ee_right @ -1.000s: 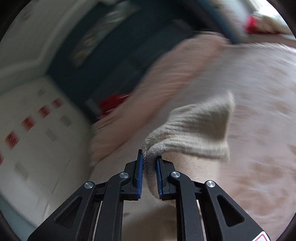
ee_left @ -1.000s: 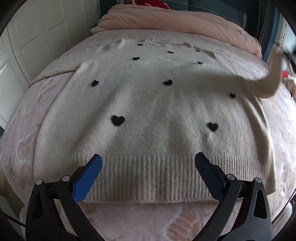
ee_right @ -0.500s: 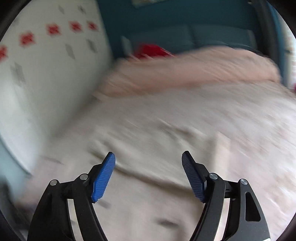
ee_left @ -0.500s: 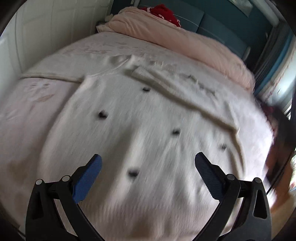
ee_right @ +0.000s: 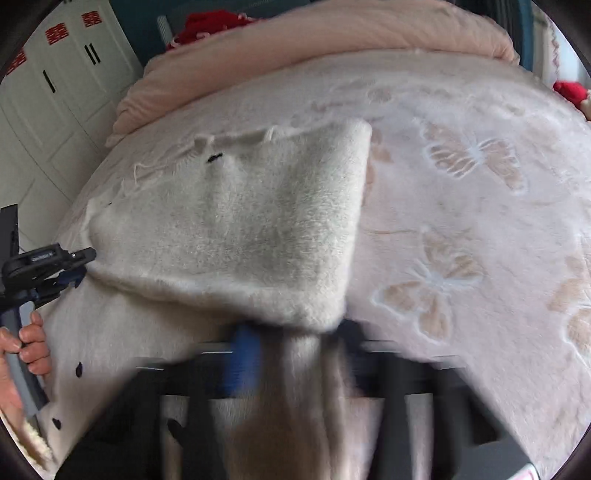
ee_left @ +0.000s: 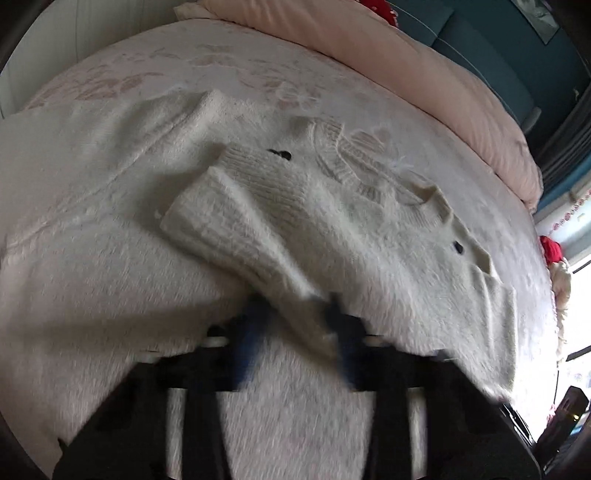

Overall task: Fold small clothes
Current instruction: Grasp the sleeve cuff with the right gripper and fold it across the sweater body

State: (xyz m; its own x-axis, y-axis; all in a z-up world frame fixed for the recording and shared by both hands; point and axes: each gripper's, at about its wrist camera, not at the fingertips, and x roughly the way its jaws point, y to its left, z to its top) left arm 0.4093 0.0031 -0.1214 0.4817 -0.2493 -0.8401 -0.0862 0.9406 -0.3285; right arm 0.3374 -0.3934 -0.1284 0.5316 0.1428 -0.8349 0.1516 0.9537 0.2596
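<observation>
A cream fuzzy sweater with small black hearts lies flat on the bed. One sleeve is folded across its chest, with the ribbed cuff toward the left. My left gripper is blurred, its jaws closing with that sleeve pinched between the blue pads. In the right wrist view a folded-over layer of the sweater lies ahead. My right gripper, also blurred, is closing with the layer's near corner between its pads. The left gripper and the hand holding it show at the left edge.
The bed cover is pale pink with butterfly patterns and stretches bare to the right of the sweater. A rolled pink duvet lies along the far end, with something red behind it. White wardrobe doors stand at the left.
The right gripper let go of the cuff, opened and came down onto the sweater's side. The left moved from the hem up the body. Both stood wide open half a second ago and have narrowed on cloth.
</observation>
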